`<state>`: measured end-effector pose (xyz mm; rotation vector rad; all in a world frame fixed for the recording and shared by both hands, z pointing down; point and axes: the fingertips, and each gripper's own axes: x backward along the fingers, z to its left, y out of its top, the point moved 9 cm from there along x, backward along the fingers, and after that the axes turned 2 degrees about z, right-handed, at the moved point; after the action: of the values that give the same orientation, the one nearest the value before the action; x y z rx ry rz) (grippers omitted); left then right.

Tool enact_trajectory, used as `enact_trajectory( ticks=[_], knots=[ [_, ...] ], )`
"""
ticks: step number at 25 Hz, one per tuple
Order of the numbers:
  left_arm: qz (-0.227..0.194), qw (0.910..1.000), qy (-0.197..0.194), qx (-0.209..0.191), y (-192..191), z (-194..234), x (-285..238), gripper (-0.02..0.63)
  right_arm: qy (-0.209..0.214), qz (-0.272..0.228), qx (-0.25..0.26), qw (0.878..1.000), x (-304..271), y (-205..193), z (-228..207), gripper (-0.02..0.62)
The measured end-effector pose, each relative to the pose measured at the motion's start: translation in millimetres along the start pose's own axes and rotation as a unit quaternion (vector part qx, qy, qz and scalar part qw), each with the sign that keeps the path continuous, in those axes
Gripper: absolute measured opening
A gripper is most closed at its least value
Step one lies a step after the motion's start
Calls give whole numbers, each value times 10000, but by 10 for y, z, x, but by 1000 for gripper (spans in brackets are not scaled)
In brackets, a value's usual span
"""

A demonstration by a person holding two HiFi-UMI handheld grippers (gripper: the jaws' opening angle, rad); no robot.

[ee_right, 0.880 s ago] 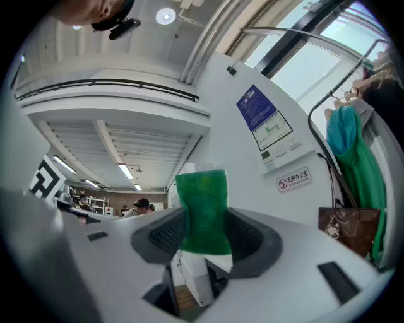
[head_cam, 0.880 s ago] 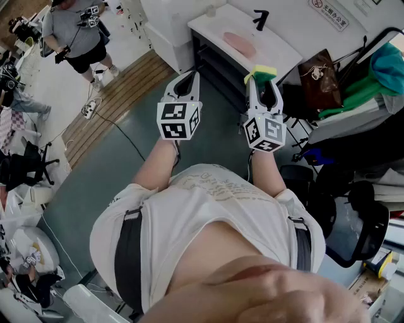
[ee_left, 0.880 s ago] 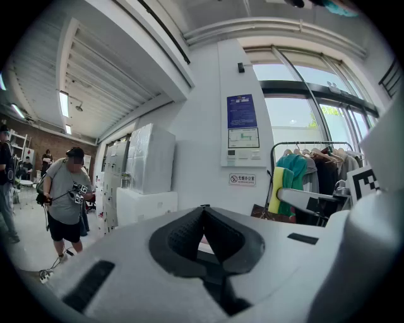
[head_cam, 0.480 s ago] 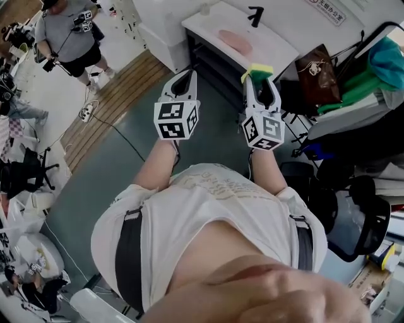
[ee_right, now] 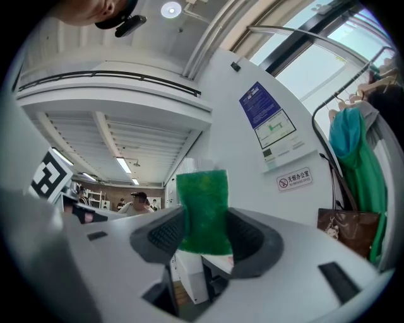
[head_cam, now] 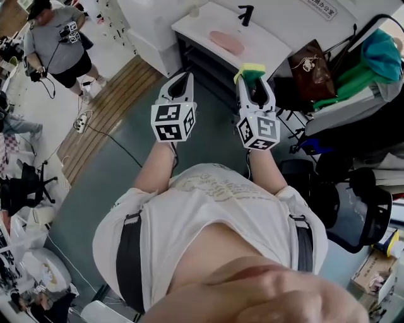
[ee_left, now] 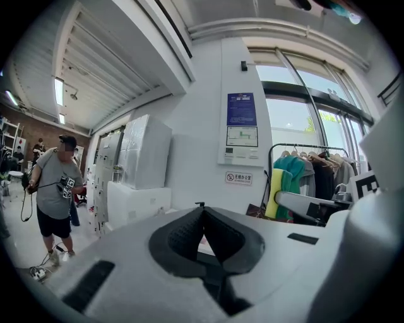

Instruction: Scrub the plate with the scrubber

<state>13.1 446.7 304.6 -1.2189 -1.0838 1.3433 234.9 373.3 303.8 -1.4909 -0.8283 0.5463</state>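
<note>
Quick status from my end: the right claw (head_cam: 252, 81) is clenched on the scrubber (head_cam: 250, 71), green pad one side and yellow foam the other, with a good chunk of it poking out past the tips. The left claw (head_cam: 187, 76) is squeezed fully together with nothing in it. Both are held out in mid-air over the floor, well short of the white surface (head_cam: 271, 50). The pink oval lying on it near the black tap (head_cam: 245, 12) is, I think, the plate (head_cam: 226, 42), but it's small and far off in the head view so I won't swear to it. My worries: nothing is pinning that plate, so once I push the scrubber across it, it could skate along the surface or off the edge. I'd want the left claw opened and bracing the rim first. Also, the scrubber is only pinched at its lower part, so hard pressure may fold it or twist it out of the grip.
</note>
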Motion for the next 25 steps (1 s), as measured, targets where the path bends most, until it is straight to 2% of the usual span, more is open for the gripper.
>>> enact_trajectory(
  ticks=[15, 25],
  knots=[
    [132, 9990, -393, 159, -100, 486, -105, 21, -243, 148, 94, 9996, -212, -184, 369, 209],
    [210, 9983, -545, 82, -118, 712, -144, 21, -379, 158, 32, 9992, -340, -275, 522, 209]
  ],
)
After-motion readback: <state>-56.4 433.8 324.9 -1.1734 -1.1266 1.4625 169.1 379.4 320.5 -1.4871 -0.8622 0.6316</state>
